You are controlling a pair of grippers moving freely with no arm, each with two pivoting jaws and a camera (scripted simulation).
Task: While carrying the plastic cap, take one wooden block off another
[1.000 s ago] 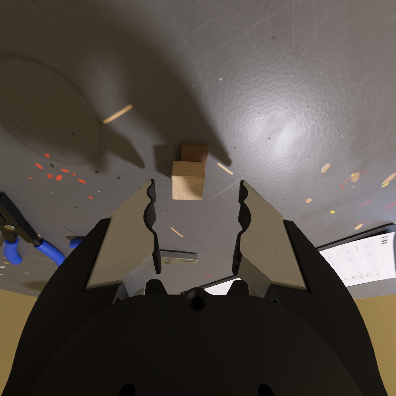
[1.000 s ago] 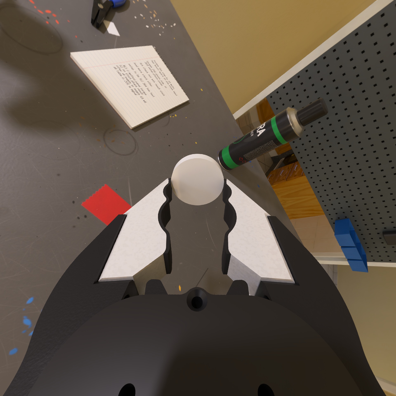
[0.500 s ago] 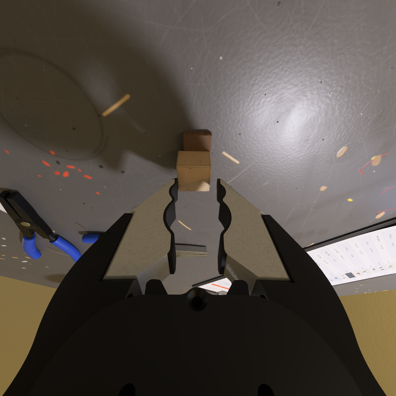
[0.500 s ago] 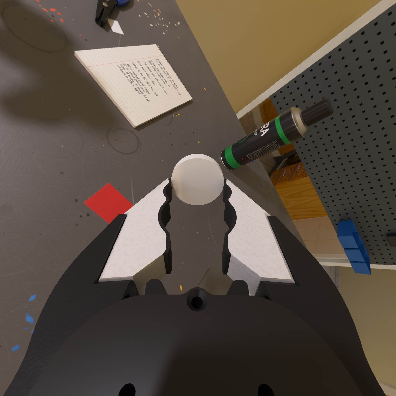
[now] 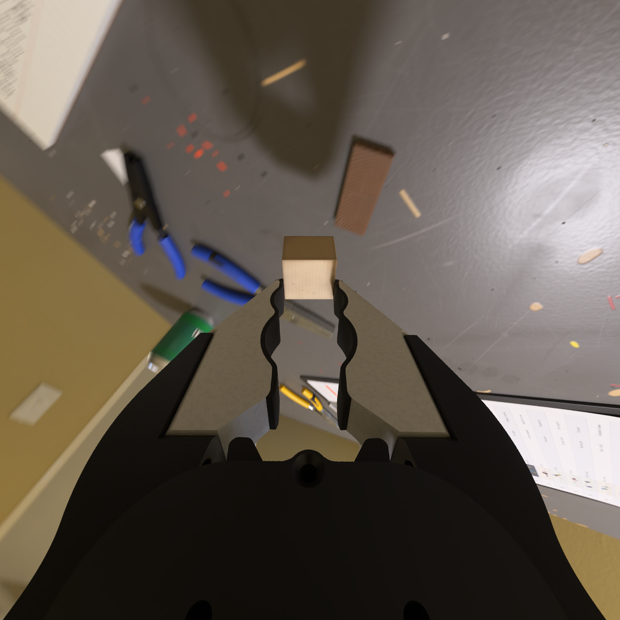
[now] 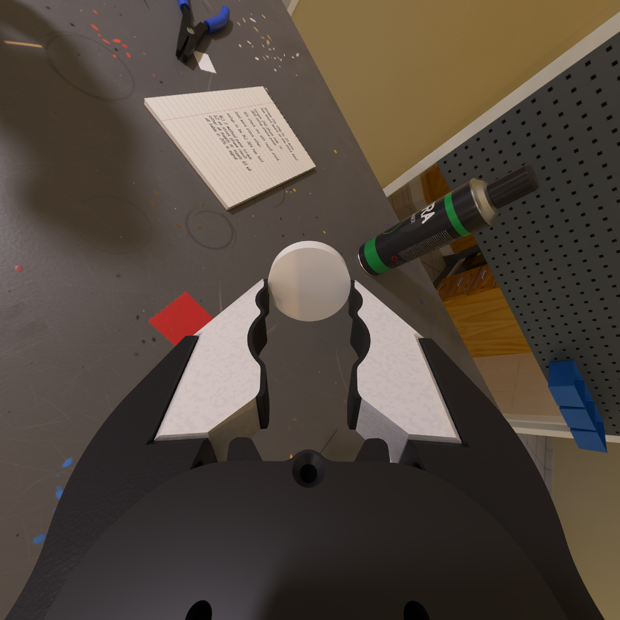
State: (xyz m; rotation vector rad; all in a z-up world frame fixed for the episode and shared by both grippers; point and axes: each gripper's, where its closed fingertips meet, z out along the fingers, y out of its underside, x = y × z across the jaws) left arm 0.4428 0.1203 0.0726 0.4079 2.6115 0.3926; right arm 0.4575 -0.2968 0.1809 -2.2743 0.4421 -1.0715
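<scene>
In the left wrist view my left gripper (image 5: 308,288) is shut on the pale wooden block (image 5: 308,268), held at the fingertips well above the grey bench. The dark brown wooden block (image 5: 364,186) lies flat on the bench beyond it, apart from the pale one. In the right wrist view my right gripper (image 6: 308,288) is shut on the white plastic cap (image 6: 308,281), a round disc held at the fingertips above the bench.
Blue-handled pliers (image 5: 151,221), more blue handles (image 5: 228,271), a green can (image 5: 181,335), a yellow tool (image 5: 302,397) and a printed sheet (image 5: 553,446) lie near the bench edge. A notepad (image 6: 231,144), red card (image 6: 179,317), black-and-green spray can (image 6: 436,224) and pegboard (image 6: 553,201) show on the right.
My left gripper closed on the pale block and lifted it off the brown block, swinging away so more of the bench shows. My right gripper kept the cap and drifted slightly.
</scene>
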